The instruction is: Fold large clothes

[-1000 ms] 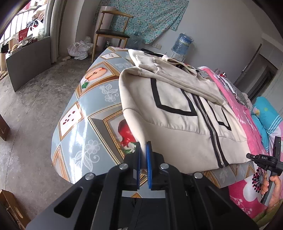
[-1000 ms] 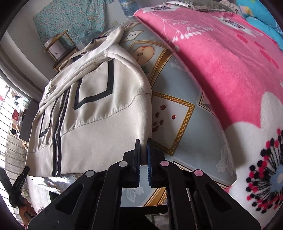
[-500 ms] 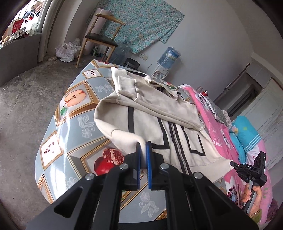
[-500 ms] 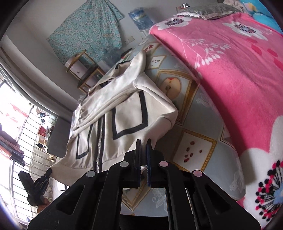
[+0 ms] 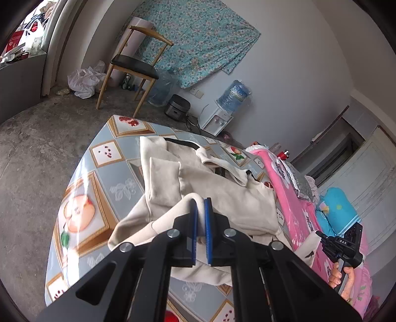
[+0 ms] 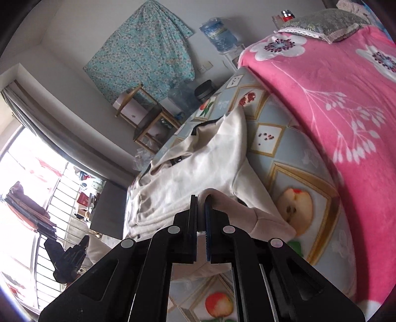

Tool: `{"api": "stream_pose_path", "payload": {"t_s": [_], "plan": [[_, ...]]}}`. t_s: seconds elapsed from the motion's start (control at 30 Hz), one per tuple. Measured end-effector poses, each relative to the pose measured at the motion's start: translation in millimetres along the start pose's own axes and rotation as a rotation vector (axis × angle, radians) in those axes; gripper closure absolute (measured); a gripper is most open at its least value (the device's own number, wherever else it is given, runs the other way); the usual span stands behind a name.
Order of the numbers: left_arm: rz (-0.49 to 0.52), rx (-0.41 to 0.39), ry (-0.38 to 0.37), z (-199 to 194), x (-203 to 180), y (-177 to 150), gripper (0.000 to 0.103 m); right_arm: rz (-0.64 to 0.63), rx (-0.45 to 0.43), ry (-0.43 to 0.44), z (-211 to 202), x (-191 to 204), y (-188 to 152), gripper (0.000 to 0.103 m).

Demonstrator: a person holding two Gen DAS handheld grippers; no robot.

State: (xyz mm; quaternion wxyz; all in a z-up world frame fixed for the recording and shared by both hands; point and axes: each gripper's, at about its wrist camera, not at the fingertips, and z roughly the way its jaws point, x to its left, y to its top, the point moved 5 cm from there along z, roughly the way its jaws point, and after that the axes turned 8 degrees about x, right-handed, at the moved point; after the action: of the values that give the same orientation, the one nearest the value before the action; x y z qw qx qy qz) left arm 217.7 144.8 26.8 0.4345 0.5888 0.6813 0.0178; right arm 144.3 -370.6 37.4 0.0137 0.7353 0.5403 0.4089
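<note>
A cream zip-up hoodie [image 5: 222, 193] with black trim lies on a fruit-patterned tablecloth [image 5: 99, 178]. Its near hem is raised and carried over the body toward the collar end. My left gripper [image 5: 201, 201] is shut on one hem corner, with cream cloth pinched between the blue pads. In the right wrist view my right gripper [image 6: 201, 198] is shut on the other hem corner of the hoodie [image 6: 198, 168], the cloth draped over its tip. The right gripper's body and a hand [image 5: 342, 250] show at the lower right of the left wrist view.
A pink floral blanket [image 6: 334, 86] covers the bed beside the tablecloth, with a grey pillow [image 6: 326, 23] at its head. A wooden chair [image 5: 133, 64], a water dispenser [image 5: 230, 104], a rice cooker [image 5: 177, 107] and plastic bags [image 5: 84, 79] stand on the concrete floor beyond.
Both grippers have risen and moved toward the far end, carrying the hem up and over. The black-trimmed front, flat a second ago, is now covered by the folded lower half.
</note>
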Motion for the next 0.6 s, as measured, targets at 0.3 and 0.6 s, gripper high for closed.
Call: {"api": "stream_pose_path", "payload": {"t_s": [0.3,0.6], "plan": [[-0.035,0.113,0.114,91.1,33.6,53.5,0.076,0.121,0.028,-0.029,72.0,-37.2,61.3,0.072],[-0.107,0.056,0.164,34.1,44.0,9.3,0.030,0.035,-0.026,-0.066,15.4,-34.1,22.2,0.024]]}}
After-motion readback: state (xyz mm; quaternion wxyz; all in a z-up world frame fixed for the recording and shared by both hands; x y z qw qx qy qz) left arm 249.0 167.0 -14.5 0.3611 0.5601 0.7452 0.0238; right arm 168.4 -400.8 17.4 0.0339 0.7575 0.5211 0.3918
